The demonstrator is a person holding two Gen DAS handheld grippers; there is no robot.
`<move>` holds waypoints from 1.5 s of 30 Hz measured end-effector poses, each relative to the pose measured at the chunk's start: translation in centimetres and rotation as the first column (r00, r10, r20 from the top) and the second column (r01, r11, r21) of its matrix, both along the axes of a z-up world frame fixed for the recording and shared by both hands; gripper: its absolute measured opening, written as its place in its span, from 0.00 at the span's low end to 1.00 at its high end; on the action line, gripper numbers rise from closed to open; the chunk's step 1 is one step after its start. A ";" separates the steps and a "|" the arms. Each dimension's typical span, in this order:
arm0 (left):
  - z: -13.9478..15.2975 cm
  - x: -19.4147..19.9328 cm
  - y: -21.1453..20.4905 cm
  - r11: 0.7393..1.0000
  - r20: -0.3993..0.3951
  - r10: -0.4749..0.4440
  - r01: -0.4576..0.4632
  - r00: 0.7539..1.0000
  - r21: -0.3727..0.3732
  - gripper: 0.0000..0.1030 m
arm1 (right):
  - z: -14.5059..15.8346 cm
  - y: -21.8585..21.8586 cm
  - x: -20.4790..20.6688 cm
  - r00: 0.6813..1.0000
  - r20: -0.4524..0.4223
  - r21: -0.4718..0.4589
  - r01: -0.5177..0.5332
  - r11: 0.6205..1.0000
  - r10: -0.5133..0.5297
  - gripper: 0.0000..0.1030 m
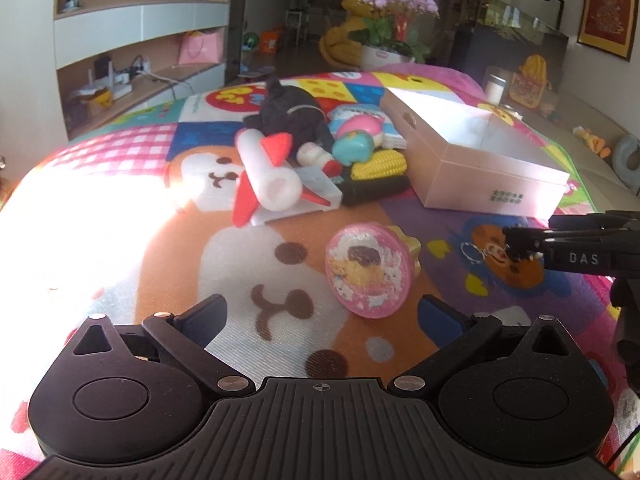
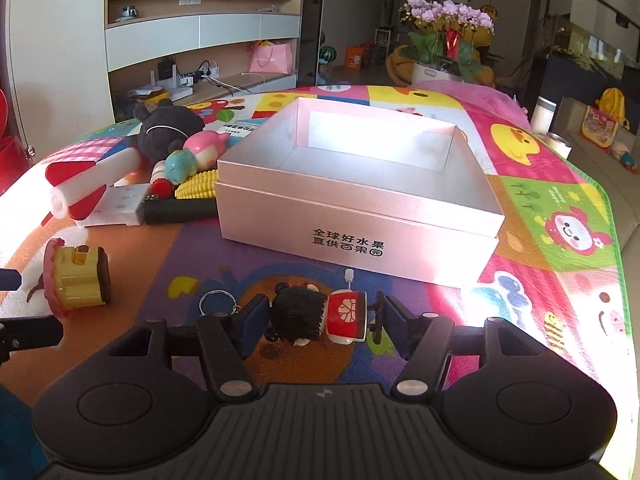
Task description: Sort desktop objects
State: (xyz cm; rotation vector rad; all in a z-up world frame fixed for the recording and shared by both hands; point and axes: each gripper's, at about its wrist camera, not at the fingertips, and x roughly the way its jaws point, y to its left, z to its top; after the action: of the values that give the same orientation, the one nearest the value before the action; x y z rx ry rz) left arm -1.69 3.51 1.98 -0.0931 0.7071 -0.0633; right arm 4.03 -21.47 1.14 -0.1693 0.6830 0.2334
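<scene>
Two grippers: both were over the cartoon mat [image 2: 552,184], the left gripper [image 1: 320,316] low in its own frame, the right gripper [image 2: 324,318] low in its frame.
Left fingers: spread wide and holding nothing; the round pink toy [image 1: 370,270] lay on its side just ahead of them, right of centre in the left view, not between the pads.
Right fingers: they [image 2: 250,320] sat either side of the doll keychain [image 2: 320,316], black-haired head to the left and red body to the right; whether the pads were already pressing it I could not tell.
Keychain ring: the metal ring [image 2: 216,302] stuck out to the left of the left finger, outside the grip.
Box: the pink box [image 2: 360,216] stood open and looked empty, centre of the right view, just beyond the keychain.
Pile: a black plush [image 2: 168,130], a white and red tube [image 2: 92,184] and a toy corn cob [image 2: 198,186] were heaped at the left of the right view, touching the box's left side.
Risk, grip: the doll lay lengthwise between the fingers, so a squeeze on its ends might have let it pivot or pop out.
Risk, ring: the dangling ring could have caught on the box rim.
Risk, left side: the tilted round toy looked likely to roll if nudged off-centre.
</scene>
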 end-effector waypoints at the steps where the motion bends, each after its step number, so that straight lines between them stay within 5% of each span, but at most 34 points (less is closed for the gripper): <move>1: 0.3 -0.1 0.5 0.999 0.018 0.032 -0.032 0.999 0.004 1.00 | 0.3 0.3 -0.3 1.000 0.019 -0.002 -0.007 1.000 0.007 0.63; 8: 3.1 -0.5 5.4 0.974 0.095 0.224 -0.225 0.970 -0.009 1.00 | 3.3 5.1 -2.8 0.972 0.101 0.062 -0.220 0.974 0.213 0.70; 15: 3.3 -0.8 7.2 0.964 0.093 0.265 -0.264 0.960 -0.020 1.00 | 2.7 11.7 -2.7 0.932 0.065 0.108 -0.362 0.926 0.356 0.70; 18: 3.1 -1.0 7.0 0.971 0.085 0.241 -0.240 0.967 -0.017 1.00 | 1.7 12.6 -0.7 0.950 0.001 0.145 -0.310 0.940 0.313 0.70; 21: 2.8 -1.0 6.5 0.979 0.077 0.204 -0.203 0.976 -0.013 1.00 | 0.8 11.1 1.0 0.950 -0.118 0.247 -0.254 0.935 0.289 0.41; 26: 2.4 -0.6 4.5 0.996 0.070 0.093 -0.092 0.993 -0.014 1.00 | 0.2 5.9 1.8 0.956 -0.200 0.415 -0.118 0.902 0.216 0.41; 31: 1.8 0.3 0.9 0.998 0.059 -0.057 0.058 0.997 -0.011 1.00 | -1.1 1.1 2.6 0.921 -0.321 0.600 0.016 0.800 0.222 0.41; 36: 1.2 0.3 -3.0 0.976 0.059 -0.213 0.210 0.975 0.053 1.00 | -2.6 0.2 3.1 0.870 -0.397 0.717 0.095 0.691 0.293 0.41; 39: 0.2 0.8 -4.7 0.964 0.049 -0.251 0.245 0.967 0.104 1.00 | -3.2 0.5 2.9 0.862 -0.399 0.735 0.097 0.672 0.313 0.41; 45: -0.6 2.4 -5.8 0.959 0.039 -0.278 0.276 0.960 0.064 0.99 | -3.1 -0.1 2.5 0.867 -0.385 0.734 0.081 0.674 0.316 0.42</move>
State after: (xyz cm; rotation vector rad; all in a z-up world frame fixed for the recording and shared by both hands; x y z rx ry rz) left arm 0.68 -2.31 1.37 0.0638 0.6696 -0.3127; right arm 6.57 -21.55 -1.95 0.6624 1.0326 0.6873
